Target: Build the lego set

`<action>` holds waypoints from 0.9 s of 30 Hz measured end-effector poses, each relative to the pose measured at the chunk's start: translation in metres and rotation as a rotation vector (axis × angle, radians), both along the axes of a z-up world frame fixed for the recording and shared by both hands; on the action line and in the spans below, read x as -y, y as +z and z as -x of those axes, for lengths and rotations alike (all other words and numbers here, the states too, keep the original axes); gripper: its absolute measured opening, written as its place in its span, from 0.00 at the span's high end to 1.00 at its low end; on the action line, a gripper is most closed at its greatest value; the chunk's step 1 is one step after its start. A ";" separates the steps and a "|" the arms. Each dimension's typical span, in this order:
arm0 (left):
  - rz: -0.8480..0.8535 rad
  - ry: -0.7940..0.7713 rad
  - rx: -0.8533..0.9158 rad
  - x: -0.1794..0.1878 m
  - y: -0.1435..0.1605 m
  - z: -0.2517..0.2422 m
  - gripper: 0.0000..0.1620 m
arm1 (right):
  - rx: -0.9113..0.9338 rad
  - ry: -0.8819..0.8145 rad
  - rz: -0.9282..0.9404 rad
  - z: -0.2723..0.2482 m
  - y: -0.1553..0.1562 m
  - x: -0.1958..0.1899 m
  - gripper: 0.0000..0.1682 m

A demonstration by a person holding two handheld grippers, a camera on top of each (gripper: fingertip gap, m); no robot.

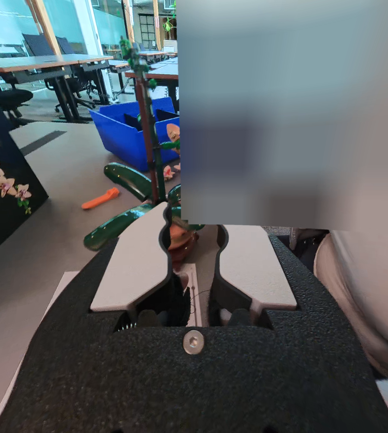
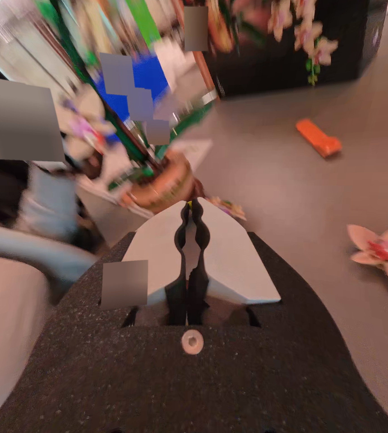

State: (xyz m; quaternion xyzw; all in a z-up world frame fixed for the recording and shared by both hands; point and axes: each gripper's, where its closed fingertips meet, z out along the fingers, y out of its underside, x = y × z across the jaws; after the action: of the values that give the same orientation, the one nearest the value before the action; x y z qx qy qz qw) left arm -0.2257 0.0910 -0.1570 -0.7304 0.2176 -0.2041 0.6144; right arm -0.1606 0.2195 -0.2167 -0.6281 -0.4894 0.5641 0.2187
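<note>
Your left tongs (image 1: 192, 225) stand spread, flat grey fingers (image 1: 136, 257) on a grainy black body, with the terracotta-coloured pot (image 1: 180, 241) of the lego orchid in the gap between them; whether either finger touches it you cannot tell. From that pot a thin brown and green stem (image 1: 147, 121) rises upright, and glossy dark green leaves (image 1: 127, 178) fan out low over the smooth grey desk (image 1: 59, 164).

Your right tongs (image 2: 191, 203) are pressed nearly together, pinching something small and yellow at the tips, just beside the pot's base; the blur hides what it is.

Only the left view shows the blue bin (image 1: 127, 133) behind the stem clearly. Only the right view shows a loose pink flower (image 2: 385, 253) lying well apart on open desk. Both show the orange wedge-shaped tool (image 1: 100, 198) and the black box (image 1: 3, 178) printed with orchids, which closes off the far side.
</note>
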 end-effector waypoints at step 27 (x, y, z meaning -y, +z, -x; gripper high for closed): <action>0.174 0.192 -0.267 -0.011 -0.040 0.012 0.77 | 0.318 -0.156 -0.263 -0.019 -0.066 -0.011 0.81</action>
State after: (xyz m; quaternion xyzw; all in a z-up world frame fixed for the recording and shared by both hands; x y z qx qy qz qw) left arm -0.2382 0.1024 -0.1971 -0.8188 0.2081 -0.0637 0.5312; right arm -0.1417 0.2302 -0.2826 -0.7110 -0.5372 0.3705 0.2619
